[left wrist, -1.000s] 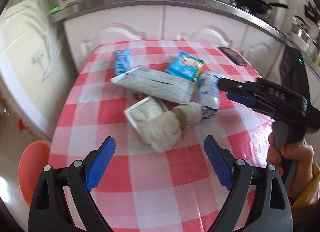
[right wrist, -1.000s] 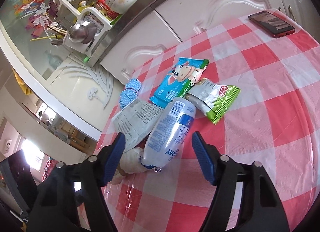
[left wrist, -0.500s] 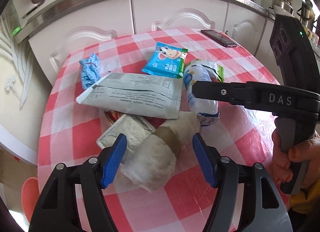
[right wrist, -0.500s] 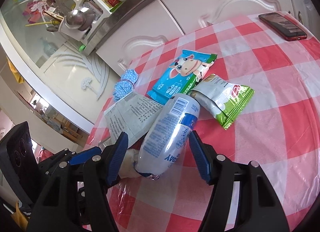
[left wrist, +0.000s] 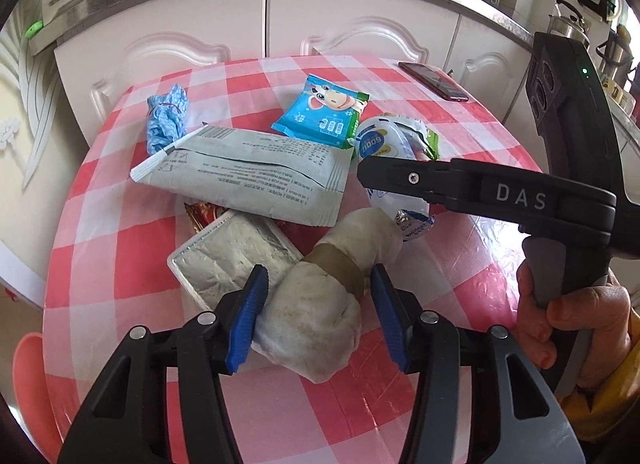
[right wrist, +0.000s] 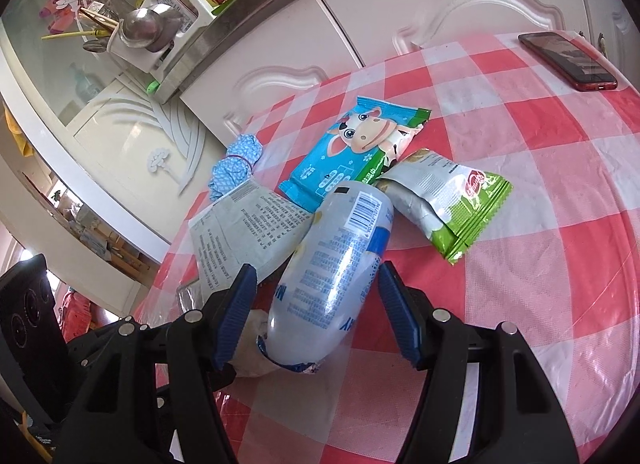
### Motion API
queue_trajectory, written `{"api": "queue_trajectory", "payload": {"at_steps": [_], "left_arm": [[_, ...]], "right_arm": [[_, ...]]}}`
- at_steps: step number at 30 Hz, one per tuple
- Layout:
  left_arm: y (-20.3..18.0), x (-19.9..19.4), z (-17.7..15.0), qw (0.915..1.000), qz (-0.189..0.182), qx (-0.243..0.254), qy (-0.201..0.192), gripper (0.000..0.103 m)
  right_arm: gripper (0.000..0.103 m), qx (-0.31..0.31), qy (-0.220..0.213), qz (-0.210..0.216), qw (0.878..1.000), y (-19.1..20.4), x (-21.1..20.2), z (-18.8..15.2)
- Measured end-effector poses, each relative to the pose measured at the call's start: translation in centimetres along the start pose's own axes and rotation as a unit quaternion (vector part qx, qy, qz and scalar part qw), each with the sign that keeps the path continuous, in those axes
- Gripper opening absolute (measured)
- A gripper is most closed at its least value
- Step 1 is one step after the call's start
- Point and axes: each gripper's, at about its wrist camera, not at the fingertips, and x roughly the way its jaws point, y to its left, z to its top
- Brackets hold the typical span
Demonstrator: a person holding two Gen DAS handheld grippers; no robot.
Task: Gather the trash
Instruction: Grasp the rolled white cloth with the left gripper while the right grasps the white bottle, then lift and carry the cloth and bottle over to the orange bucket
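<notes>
Trash lies heaped on a red-and-white checked tablecloth. My left gripper straddles a crumpled white wad bound with brown tape. Its jaws are closing, the left pad brushes the wad and a thin gap shows at the right pad. My right gripper stands open astride a clear plastic bottle with a blue label, with a gap at the left pad. From the left wrist view, the right gripper reaches across the bottle.
Around them lie a long grey packet, a silver foil pack, a blue wipes packet, a green snack bag and a blue cloth bundle. A red phone lies far right. White cabinets stand behind. An orange stool sits low on the left.
My left gripper has come forward and down over the white wad, and its jaws have narrowed around it. My right gripper has edged a little closer over the bottle.
</notes>
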Motion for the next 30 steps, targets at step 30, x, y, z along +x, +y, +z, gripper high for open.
{"api": "queue_trajectory", "payload": {"at_steps": [30], "left_arm": [[-1.5, -0.7, -2.1, 0.9995, -0.029, 0.002, 0.007, 0.042]], "right_arm": [[0.044, -0.027, -0.007, 0.002, 1.0, 0.4, -0.6, -0.4]]}}
